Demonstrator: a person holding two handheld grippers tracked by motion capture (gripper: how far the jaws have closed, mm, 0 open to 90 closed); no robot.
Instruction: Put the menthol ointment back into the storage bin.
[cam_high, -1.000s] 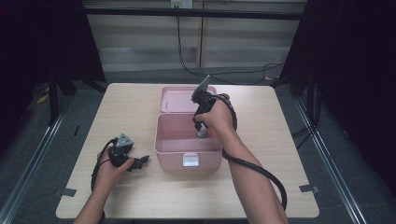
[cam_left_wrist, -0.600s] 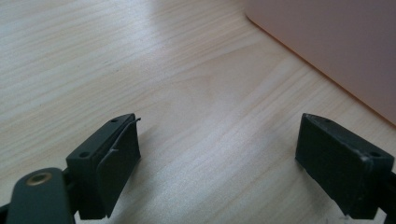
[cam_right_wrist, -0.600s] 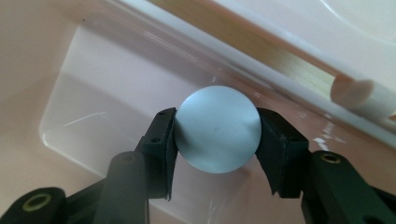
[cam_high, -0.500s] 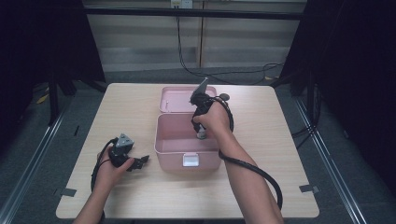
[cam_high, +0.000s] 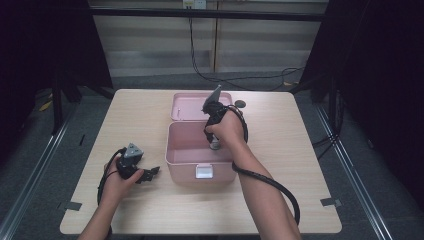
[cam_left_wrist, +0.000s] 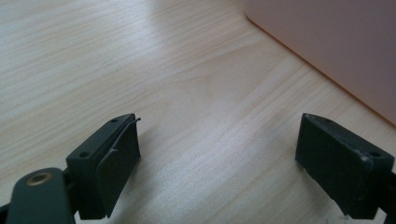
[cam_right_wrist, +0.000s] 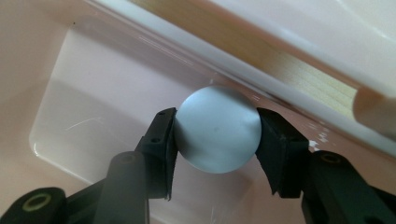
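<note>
A pink box (cam_high: 180, 162) stands open in the middle of the table, its lid (cam_high: 190, 106) lying behind it. My right gripper (cam_high: 215, 145) points down into the box and is shut on a pale grey ball (cam_right_wrist: 217, 129), whose sides both pads press, just above the box floor (cam_right_wrist: 93, 107) near its far wall. My left gripper (cam_high: 150, 173) rests low over the wooden table (cam_left_wrist: 187, 84) to the left of the box, jaws wide apart with nothing between them; the box's pink side (cam_left_wrist: 336, 42) lies ahead of it on the right.
A small dark round object (cam_high: 240, 104) lies on the table behind the lid, to its right. Cables trail from both grippers across the table. Dark floor and metal rails surround the table.
</note>
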